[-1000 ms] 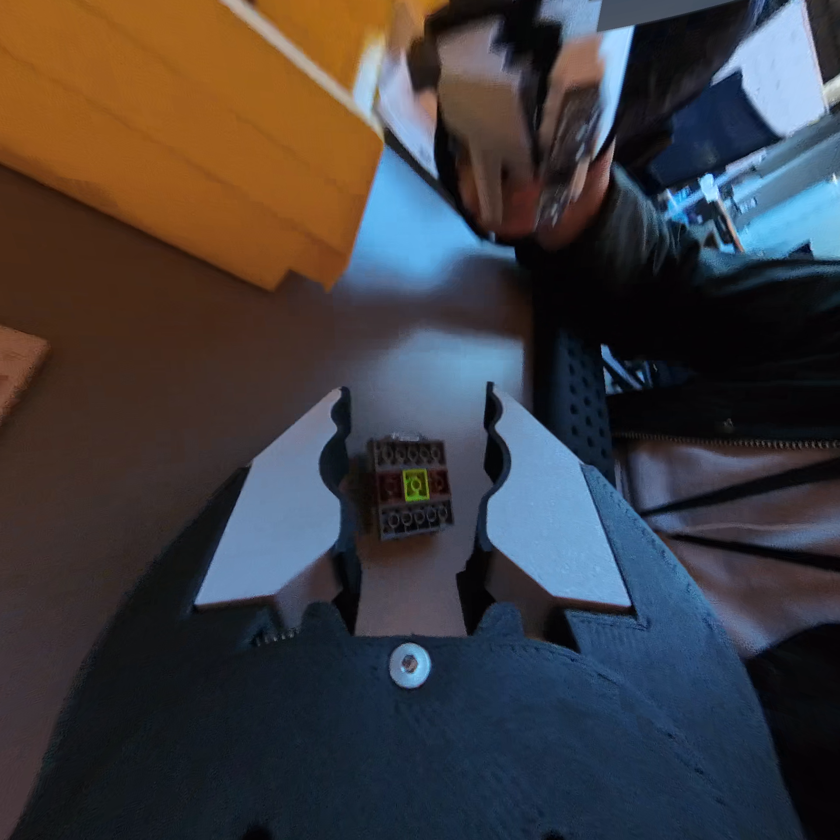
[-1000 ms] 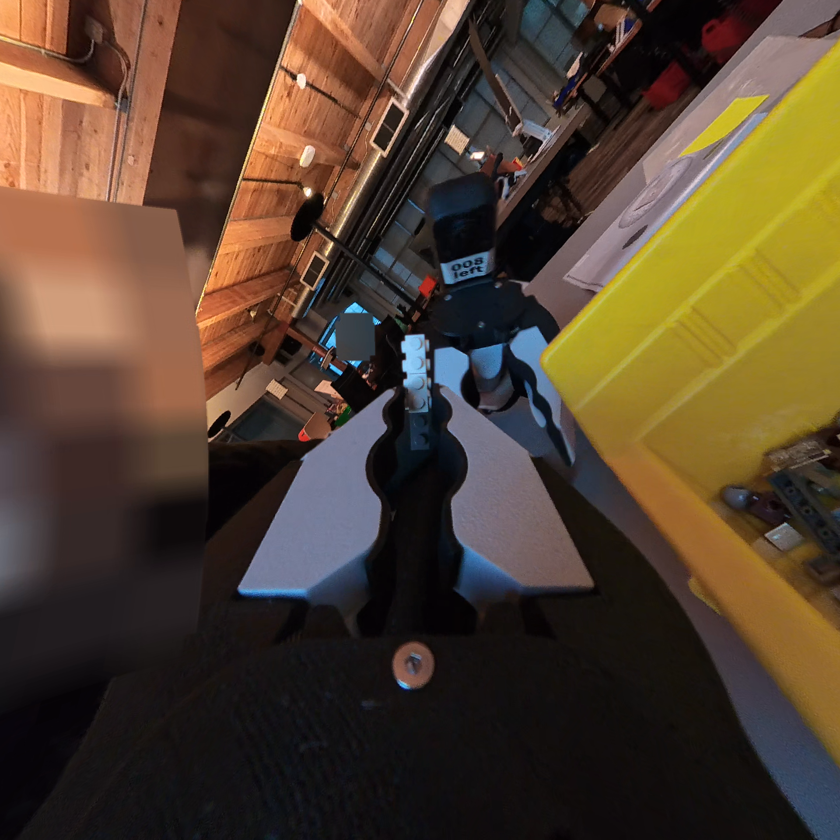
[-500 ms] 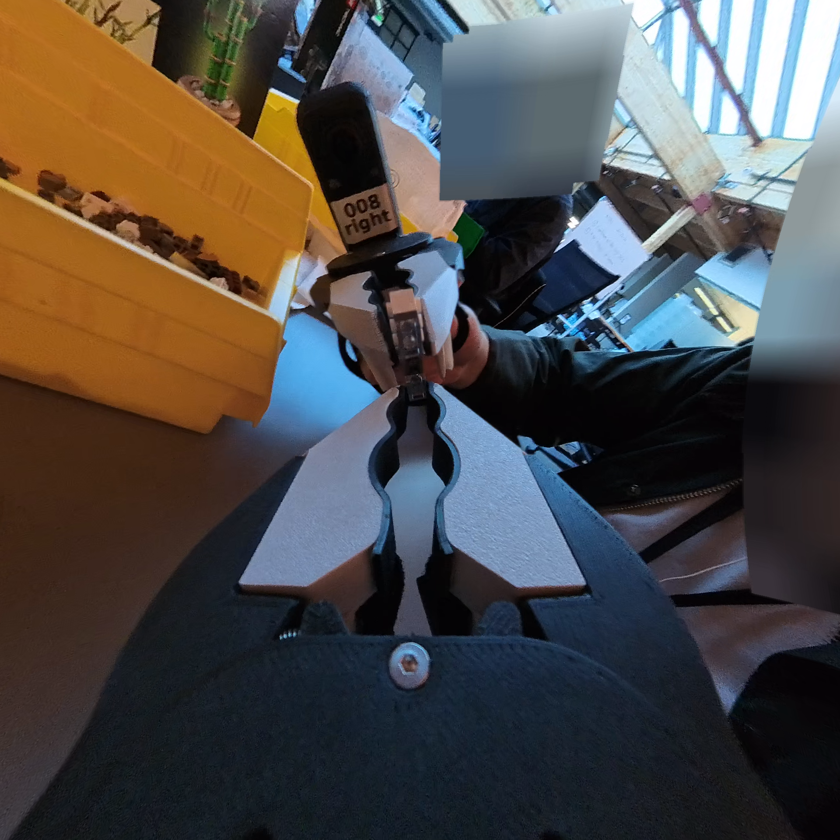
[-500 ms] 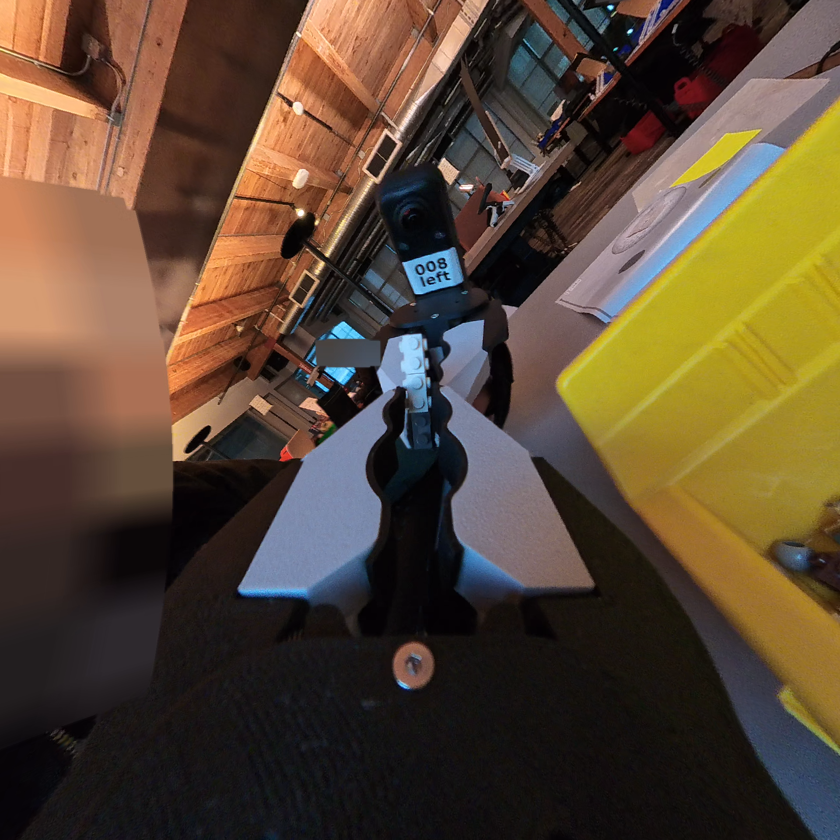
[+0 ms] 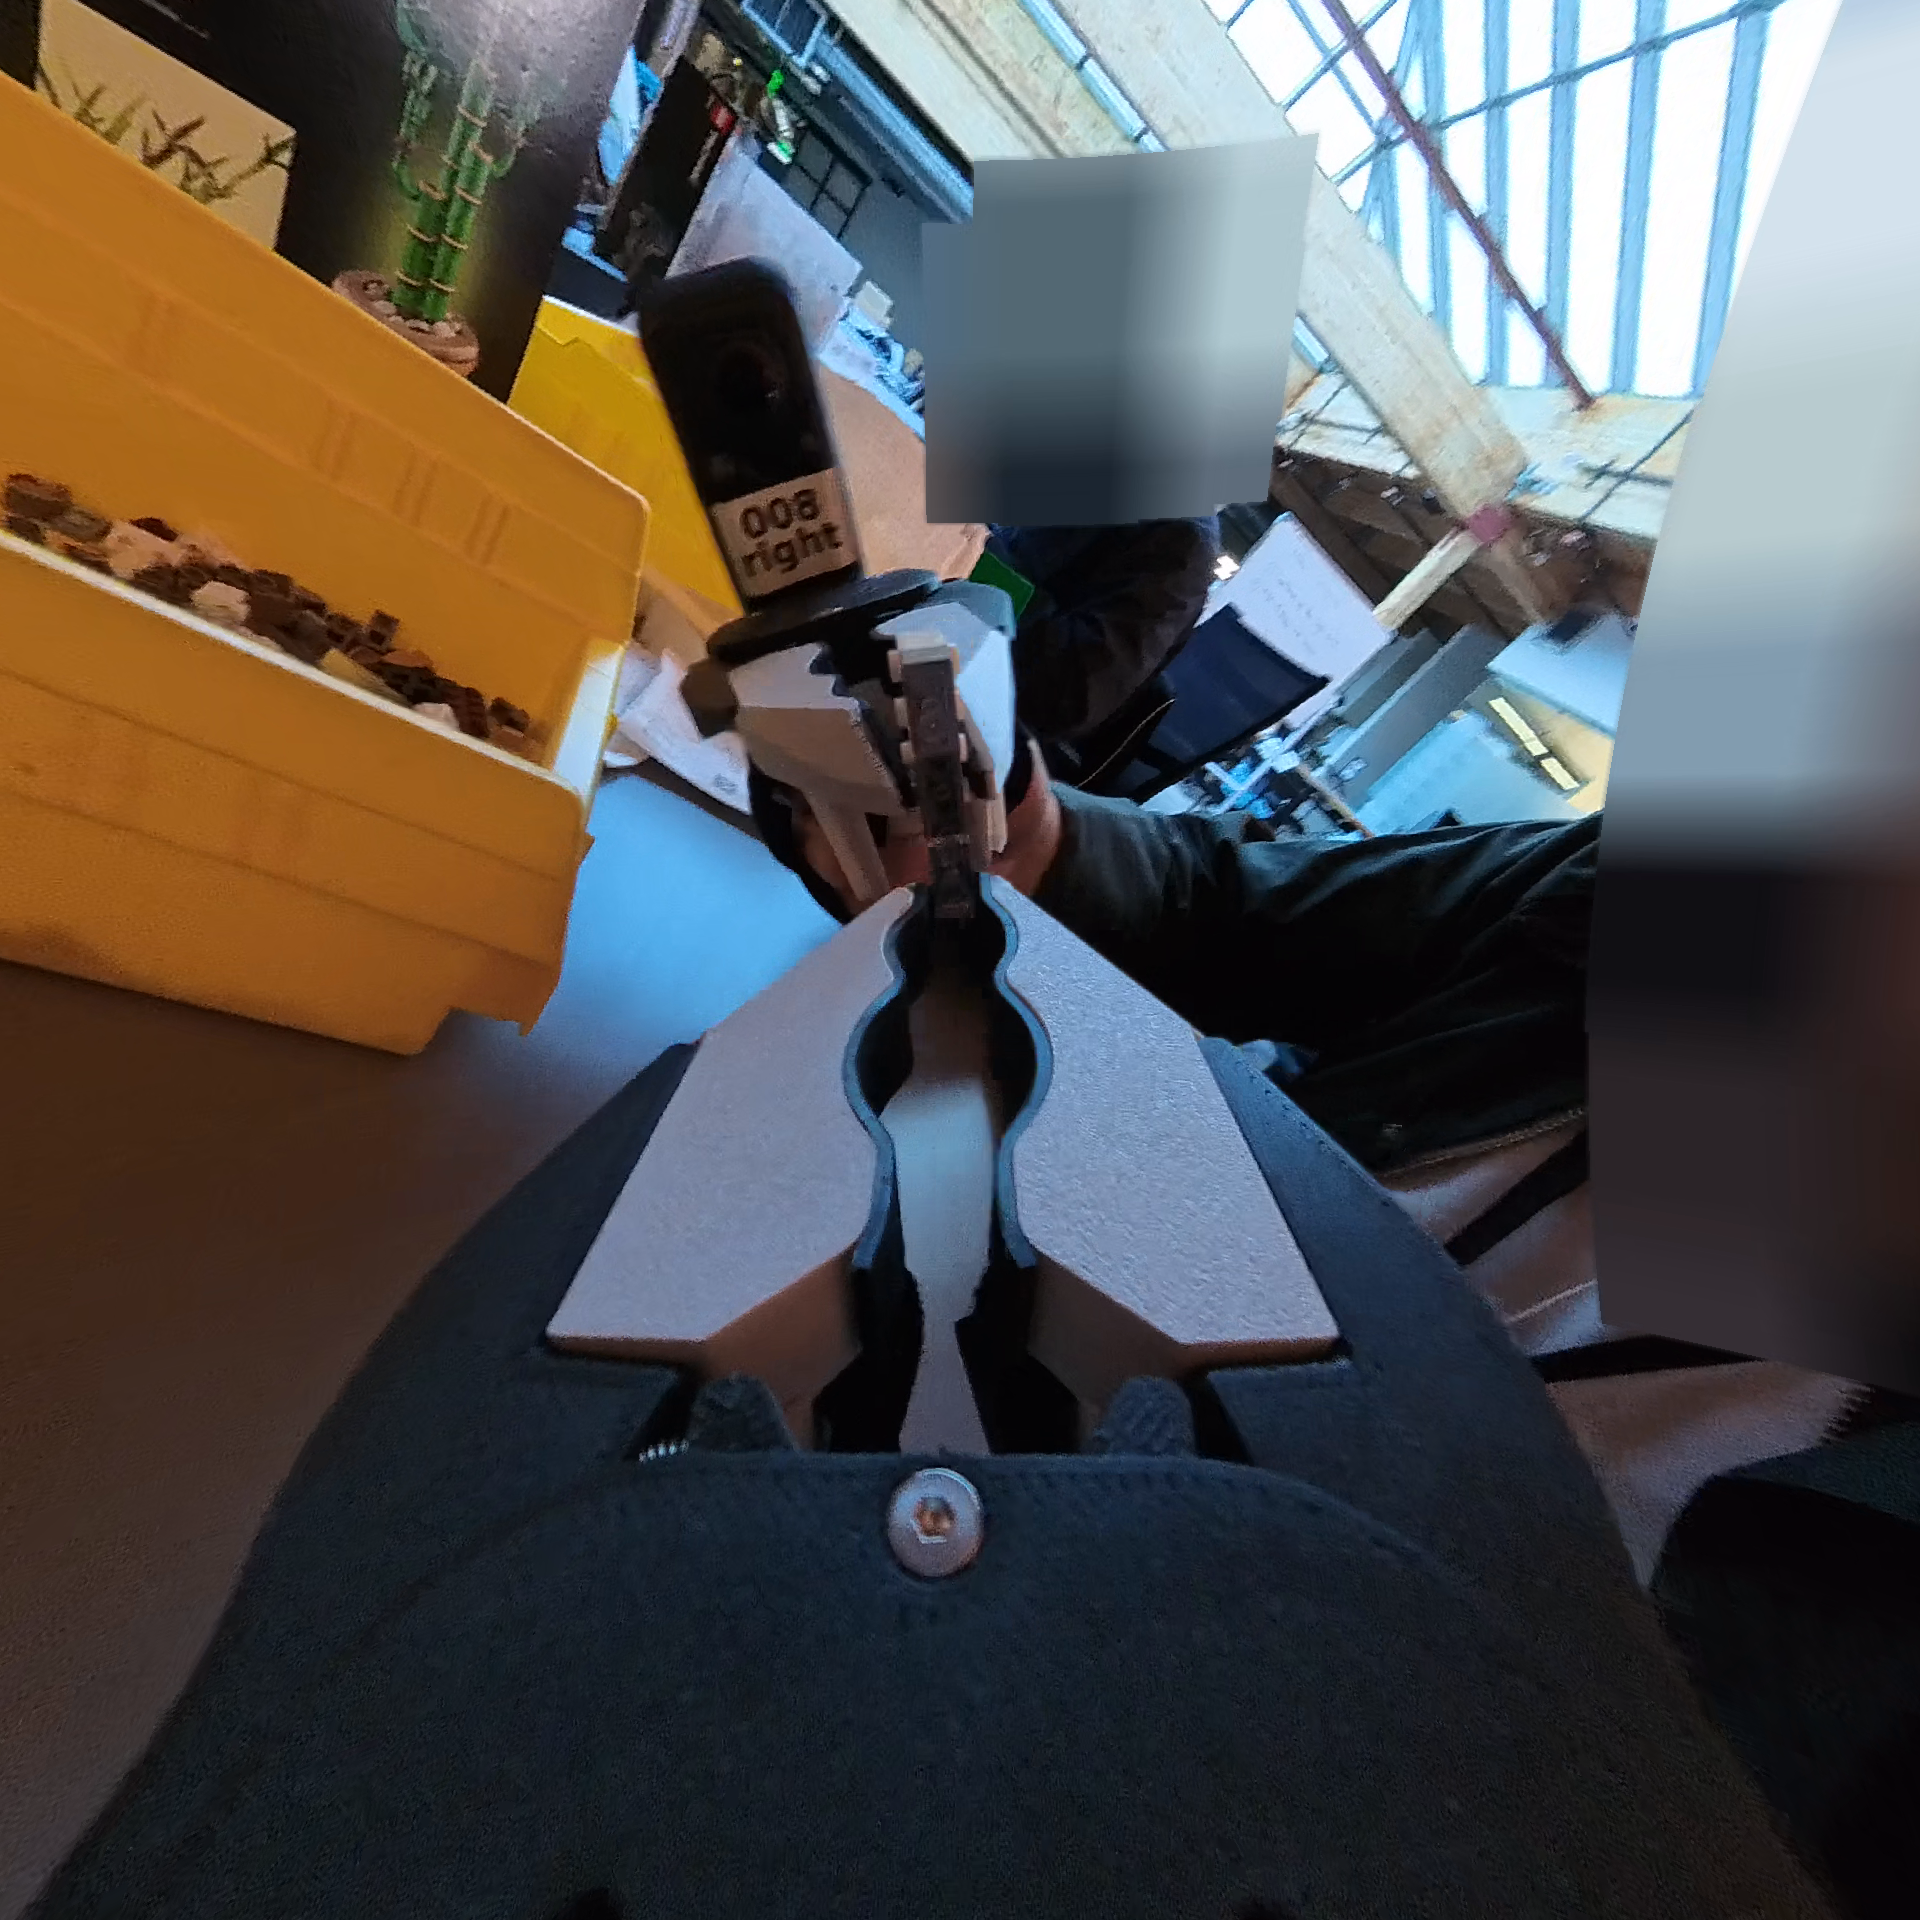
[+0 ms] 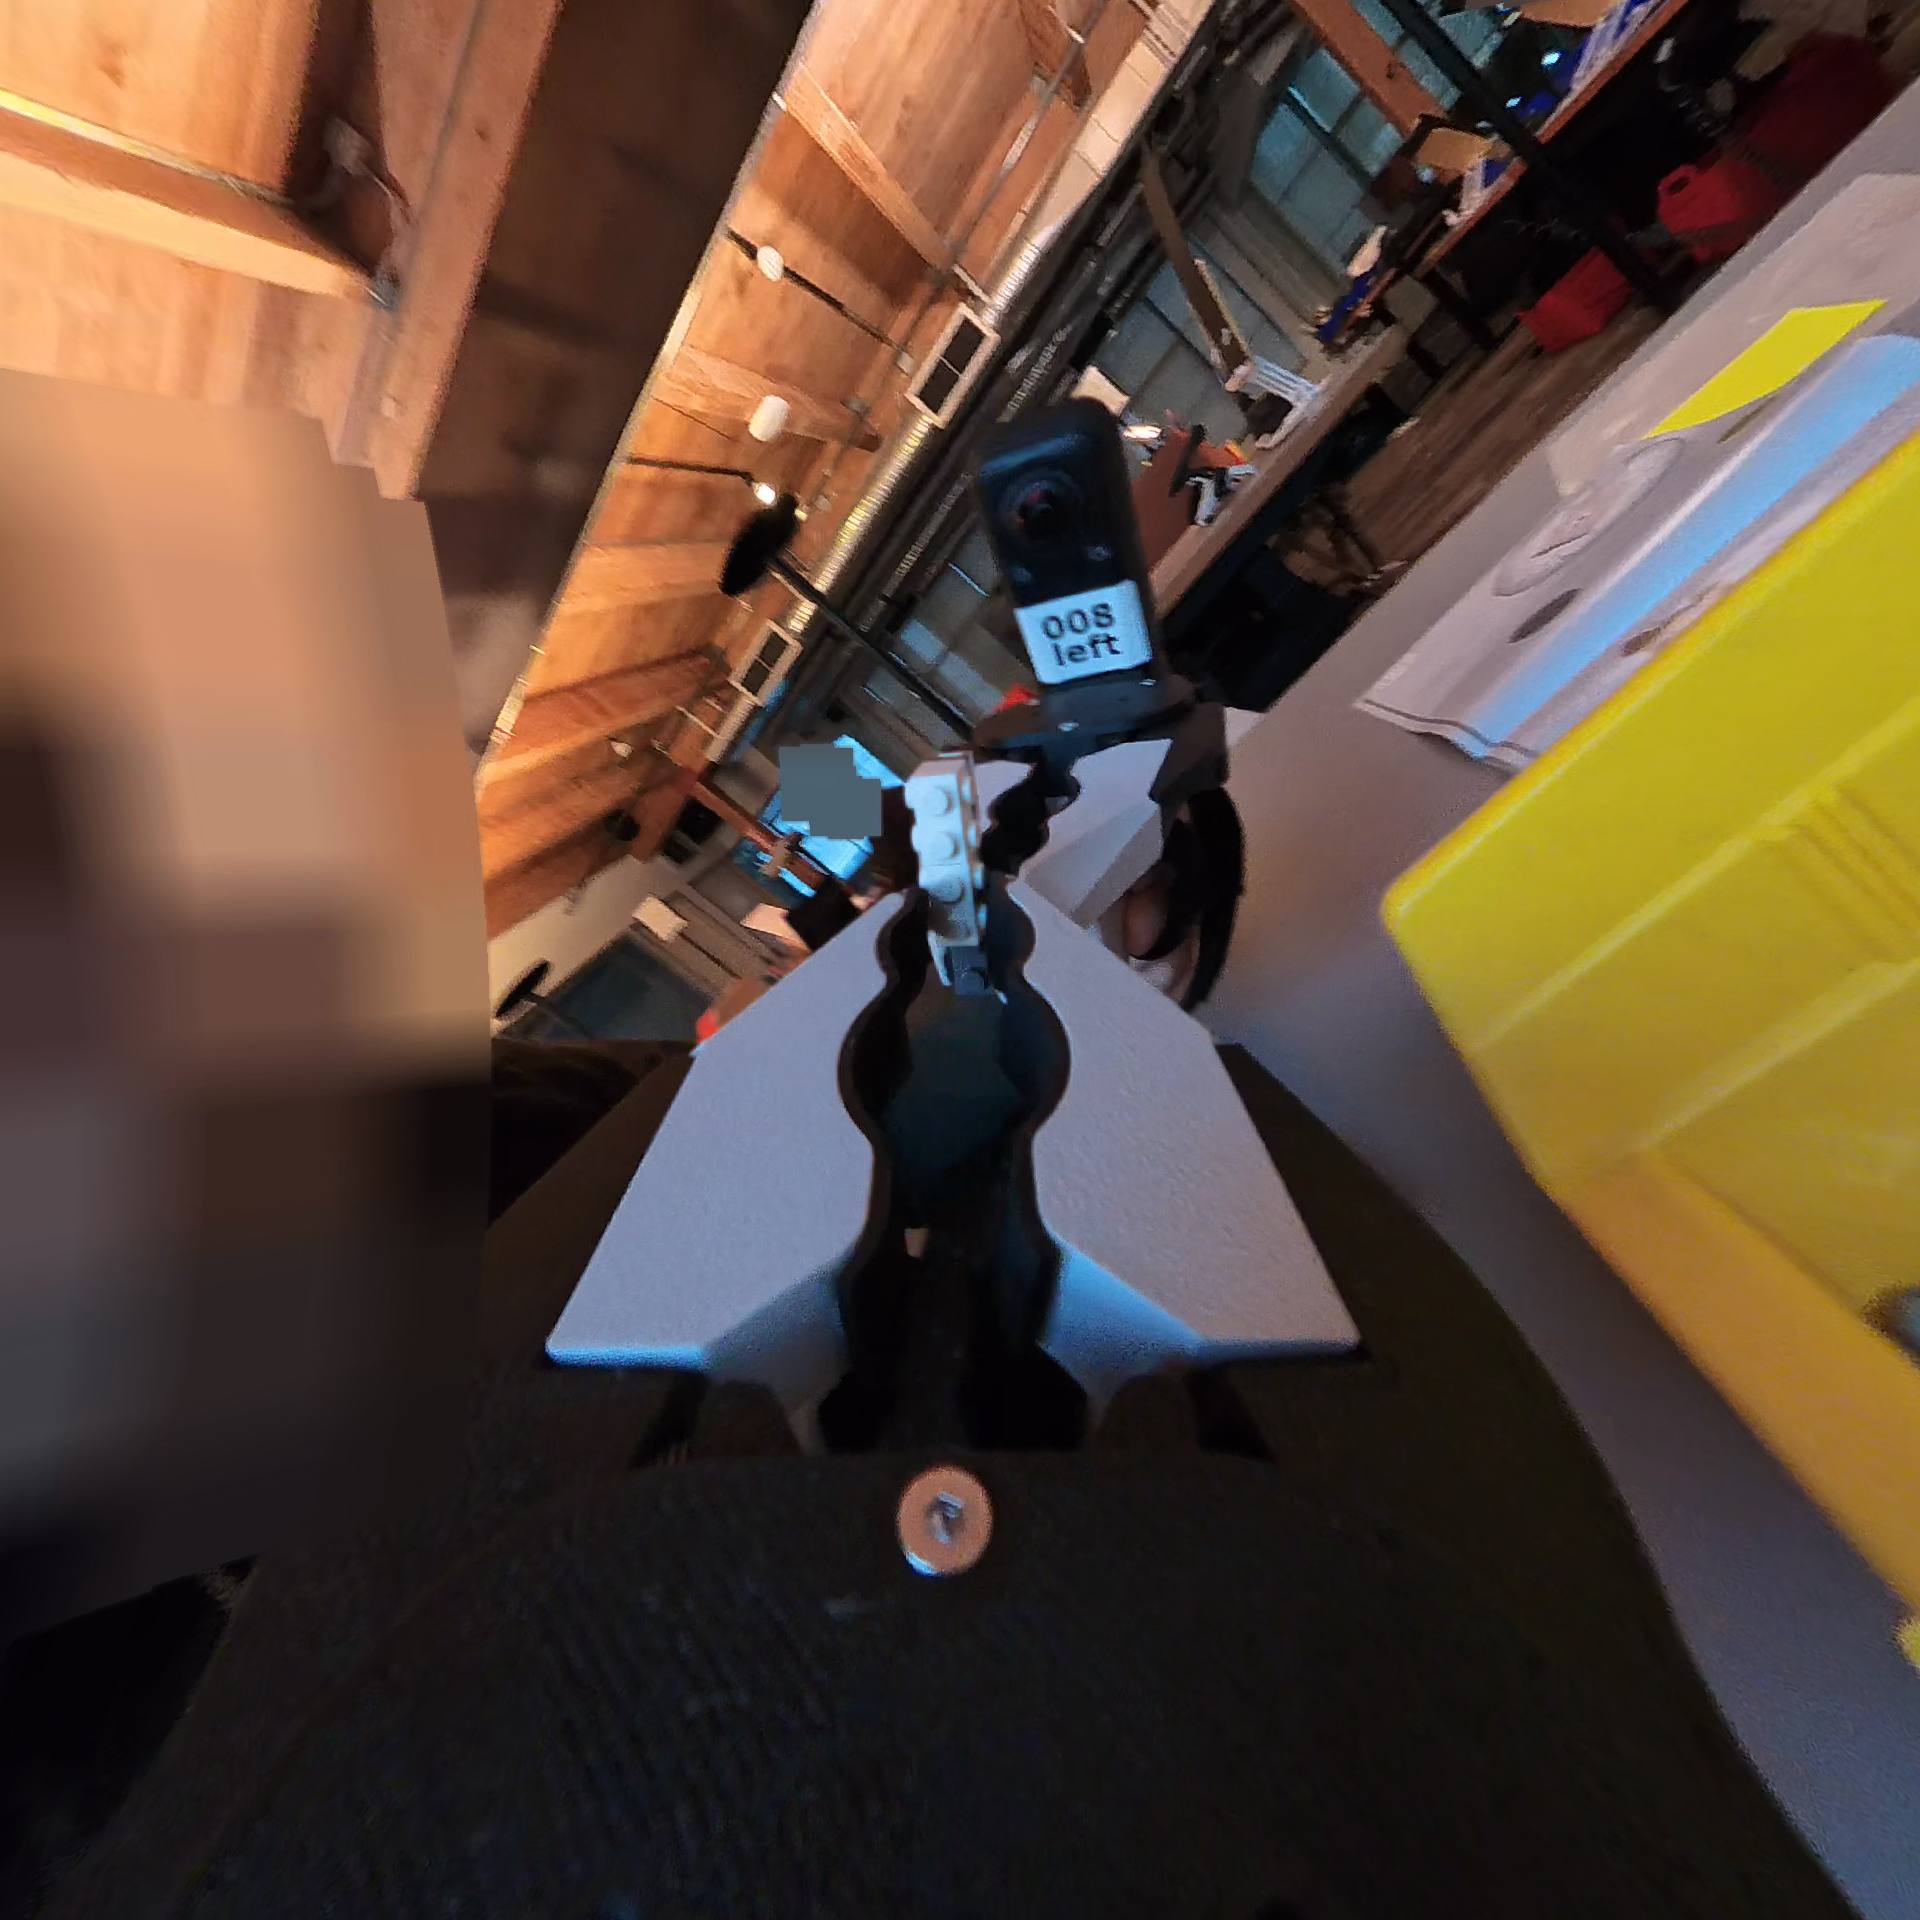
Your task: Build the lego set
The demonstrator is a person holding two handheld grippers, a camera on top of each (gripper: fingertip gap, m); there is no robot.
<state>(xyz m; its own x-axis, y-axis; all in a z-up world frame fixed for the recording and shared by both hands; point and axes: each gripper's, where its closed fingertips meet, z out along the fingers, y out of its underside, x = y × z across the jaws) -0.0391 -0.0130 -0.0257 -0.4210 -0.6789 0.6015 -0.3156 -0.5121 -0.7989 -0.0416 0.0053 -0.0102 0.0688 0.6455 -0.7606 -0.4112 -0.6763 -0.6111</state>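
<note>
In the left wrist view my left gripper [image 5: 948, 902] is shut, with a small dark lego piece [image 5: 950, 896] pinched at its tips. Straight ahead, my right gripper [image 5: 914, 758] holds a long thin lego strip [image 5: 933, 727] on edge, and its lower end meets my left tips. I cannot tell whether the two pieces are joined. In the right wrist view my right gripper [image 6: 961, 951] is shut on the strip [image 6: 948, 842], which is white and studded with a dark grey part at its base. My left gripper [image 6: 1060, 831] is just behind it. Both are held above the table.
A yellow bin [image 5: 312, 790] of loose brown and white bricks [image 5: 270, 613] stands at the left; it also shows in the right wrist view [image 6: 1683, 935] at the right. A boxed set with a bamboo picture [image 5: 436, 197] is behind it. Paper sheets [image 6: 1538, 603] lie beyond. A person's dark sleeve [image 5: 1299, 935] is close. My two grippers' fingertips are within a few centimetres of each other. The bamboo picture [image 5: 436, 197] is about equally far from each gripper, around 40 cm.
A second ago my left gripper was open over a small lego assembly on the table. It has shut and risen to face my right gripper. The two have drawn closer.
</note>
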